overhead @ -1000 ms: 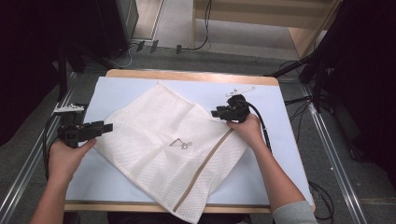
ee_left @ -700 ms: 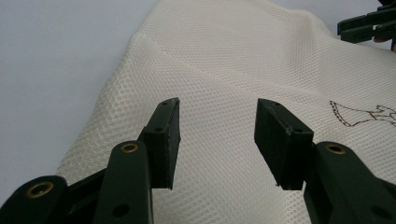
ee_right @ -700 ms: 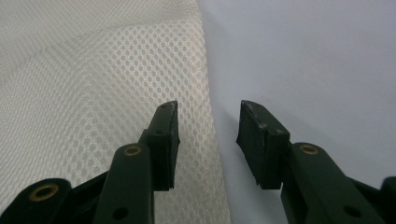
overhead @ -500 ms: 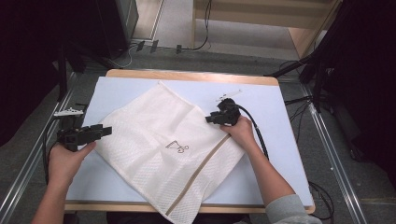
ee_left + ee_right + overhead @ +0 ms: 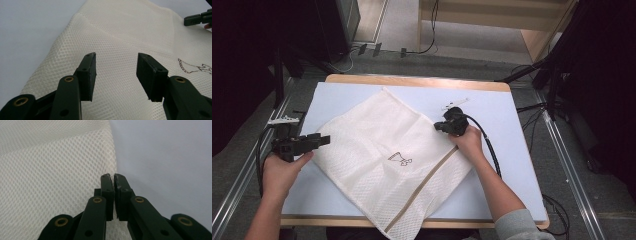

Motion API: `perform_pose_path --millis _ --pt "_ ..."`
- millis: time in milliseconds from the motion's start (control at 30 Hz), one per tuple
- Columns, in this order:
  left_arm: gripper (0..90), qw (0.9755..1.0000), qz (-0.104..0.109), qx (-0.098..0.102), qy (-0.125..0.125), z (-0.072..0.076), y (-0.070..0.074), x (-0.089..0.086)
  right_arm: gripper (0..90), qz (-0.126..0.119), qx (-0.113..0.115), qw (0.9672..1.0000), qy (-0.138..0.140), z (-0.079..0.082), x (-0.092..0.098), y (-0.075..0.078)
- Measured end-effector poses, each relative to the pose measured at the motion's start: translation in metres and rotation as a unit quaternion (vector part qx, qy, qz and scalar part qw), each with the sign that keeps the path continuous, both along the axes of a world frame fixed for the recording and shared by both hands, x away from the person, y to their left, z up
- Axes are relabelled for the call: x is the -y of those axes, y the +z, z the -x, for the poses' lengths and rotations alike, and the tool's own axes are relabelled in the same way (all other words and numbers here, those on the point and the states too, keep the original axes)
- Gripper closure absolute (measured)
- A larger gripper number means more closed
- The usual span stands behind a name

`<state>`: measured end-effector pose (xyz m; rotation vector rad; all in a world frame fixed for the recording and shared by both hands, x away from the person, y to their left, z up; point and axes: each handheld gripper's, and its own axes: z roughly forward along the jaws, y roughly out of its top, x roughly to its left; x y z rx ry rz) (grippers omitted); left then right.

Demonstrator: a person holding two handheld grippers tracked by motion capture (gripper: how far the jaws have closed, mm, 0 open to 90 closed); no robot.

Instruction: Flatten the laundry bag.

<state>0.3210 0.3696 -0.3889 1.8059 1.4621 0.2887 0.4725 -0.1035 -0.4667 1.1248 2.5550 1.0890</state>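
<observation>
Cream mesh bag [image 5: 392,160] lies diagonally across the table [image 5: 507,130], long axis near-to-far; right tongs [image 5: 113,177] pinched together at its right edge, left tongs [image 5: 116,72] spread wide over its left corner.

Our left tongs [image 5: 116,72] stand with jaws spread wide above a cream mesh bag [image 5: 120,40] lying on the pale worktop [image 5: 30,22]. A dark line drawing [image 5: 193,67] marks the mesh at right; other tongs [image 5: 198,18] reach in at top right.
</observation>
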Motion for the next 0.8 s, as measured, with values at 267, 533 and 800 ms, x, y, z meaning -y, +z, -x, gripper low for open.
perform_pose_path --millis 267,533,800 --pt "50.9 0.9999 -0.006 -0.003 -0.010 -0.006 -0.002 0.008 88.8 -0.004 0.002 0.9980 -0.063 -0.003 0.043 0.001" --pt "50.1 0.9995 -0.011 -0.014 -0.026 -0.019 -0.012 0.024 88.6 -0.021 -0.004 0.9912 -0.131 0.001 0.093 -0.002" --pt "50.3 0.9977 -0.016 -0.033 -0.057 -0.033 -0.031 0.059 87.2 -0.020 -0.002 0.9882 -0.152 0.008 0.107 -0.007"
